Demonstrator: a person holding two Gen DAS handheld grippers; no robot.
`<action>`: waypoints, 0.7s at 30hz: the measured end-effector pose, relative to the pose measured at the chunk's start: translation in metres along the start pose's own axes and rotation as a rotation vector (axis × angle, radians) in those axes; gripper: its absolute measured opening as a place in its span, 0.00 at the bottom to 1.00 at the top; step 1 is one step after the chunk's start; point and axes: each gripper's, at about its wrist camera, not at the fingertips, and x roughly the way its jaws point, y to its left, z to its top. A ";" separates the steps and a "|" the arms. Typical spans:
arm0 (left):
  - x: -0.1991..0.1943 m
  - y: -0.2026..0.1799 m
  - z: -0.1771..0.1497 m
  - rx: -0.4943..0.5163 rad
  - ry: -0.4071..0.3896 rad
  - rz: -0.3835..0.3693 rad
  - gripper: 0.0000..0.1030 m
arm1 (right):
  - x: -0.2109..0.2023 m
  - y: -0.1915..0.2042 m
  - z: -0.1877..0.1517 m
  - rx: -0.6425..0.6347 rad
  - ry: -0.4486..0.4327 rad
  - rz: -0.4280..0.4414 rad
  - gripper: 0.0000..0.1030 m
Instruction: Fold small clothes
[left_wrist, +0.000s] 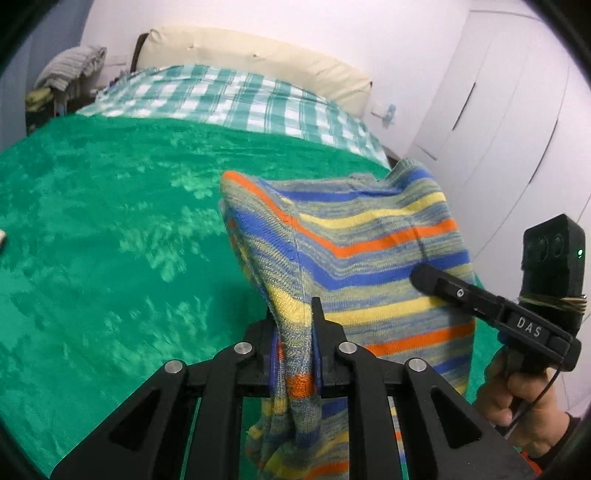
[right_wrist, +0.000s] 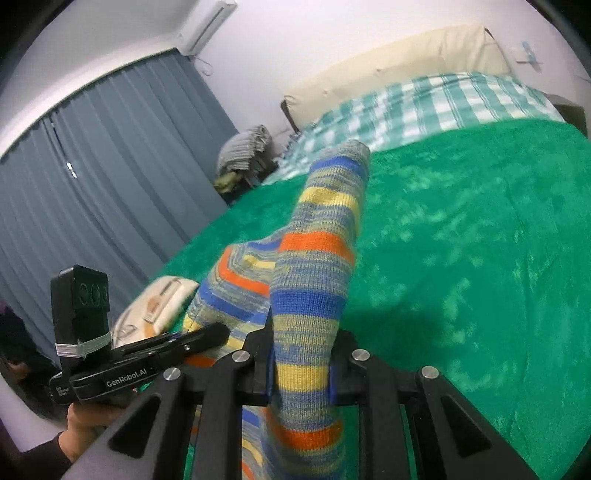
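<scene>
A small knitted garment (left_wrist: 369, 243) with blue, yellow, orange and grey stripes hangs in the air above a bed. My left gripper (left_wrist: 295, 332) is shut on one bunched edge of it. My right gripper (right_wrist: 301, 354) is shut on another part of the garment (right_wrist: 314, 266), which stands up between its fingers. The right gripper also shows in the left wrist view (left_wrist: 480, 299) at the garment's right side. The left gripper shows in the right wrist view (right_wrist: 155, 354) at the lower left.
A green fleece blanket (left_wrist: 110, 221) covers the bed, with a teal checked cloth (left_wrist: 236, 96) and a cream headboard (left_wrist: 258, 55) beyond. A cream printed item (right_wrist: 155, 306) lies on the blanket. Grey curtains (right_wrist: 110, 166) hang left, white wardrobe doors (left_wrist: 498, 129) right.
</scene>
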 end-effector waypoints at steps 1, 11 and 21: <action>0.014 0.003 0.000 0.013 0.038 0.052 0.47 | 0.004 -0.002 0.003 0.005 -0.002 -0.009 0.20; -0.008 -0.003 -0.085 0.178 0.075 0.367 0.88 | -0.022 -0.042 -0.069 -0.145 0.221 -0.502 0.89; -0.117 -0.079 -0.108 0.136 -0.026 0.356 0.97 | -0.127 0.051 -0.117 -0.234 0.221 -0.465 0.94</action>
